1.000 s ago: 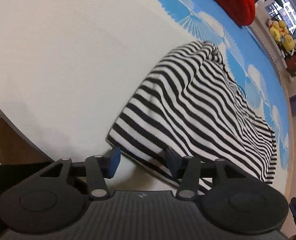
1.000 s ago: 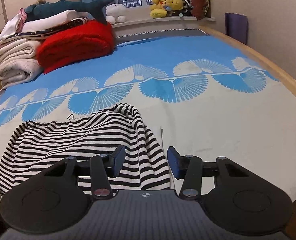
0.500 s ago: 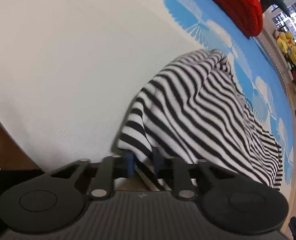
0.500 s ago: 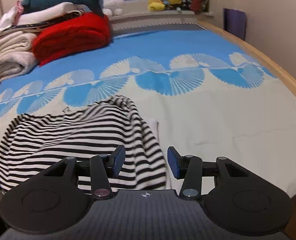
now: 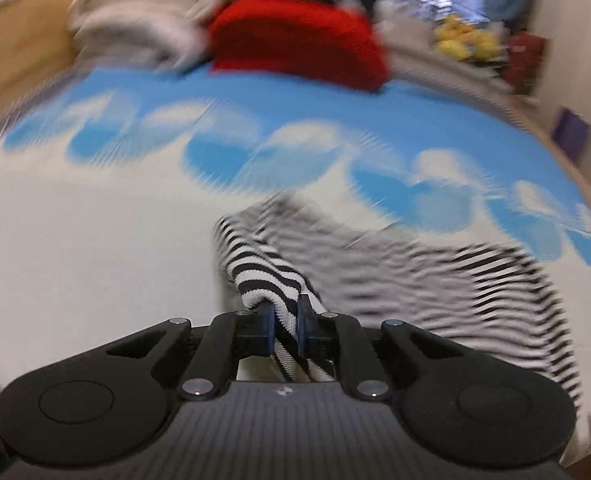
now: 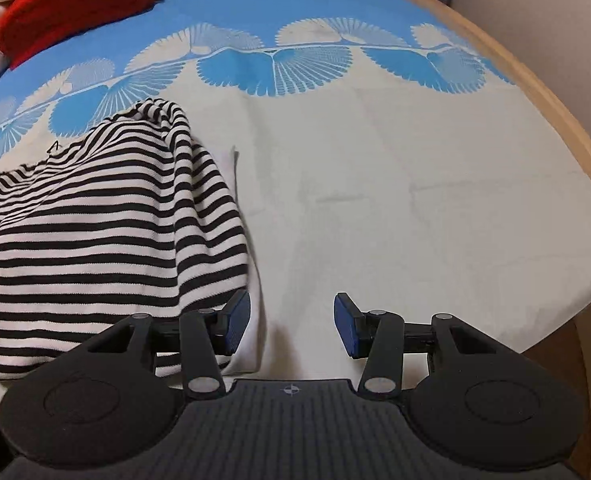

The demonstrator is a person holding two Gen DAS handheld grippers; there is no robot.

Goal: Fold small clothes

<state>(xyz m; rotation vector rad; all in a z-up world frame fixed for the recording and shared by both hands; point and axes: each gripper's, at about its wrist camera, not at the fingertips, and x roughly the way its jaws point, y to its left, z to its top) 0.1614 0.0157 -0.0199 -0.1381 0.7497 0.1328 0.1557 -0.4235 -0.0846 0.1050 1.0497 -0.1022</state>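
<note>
Spread under both my grippers is the bed cover [image 6: 375, 208], cream near me and blue with white fan shapes farther off, edged by a wooden frame [image 6: 555, 96]. At its far end sits a red folded blanket [image 6: 75, 4] beside pale folded linens [image 5: 143, 20], blurred in the left view. On the cream part lies the striped garment [image 6: 95, 232], black and white. My left gripper [image 5: 285, 320] has just been closing and now pinches a corner of it, lifting that corner. My right gripper [image 6: 291, 324] hangs with jaws parted, holding nothing, its left pad over the garment's near edge.
</note>
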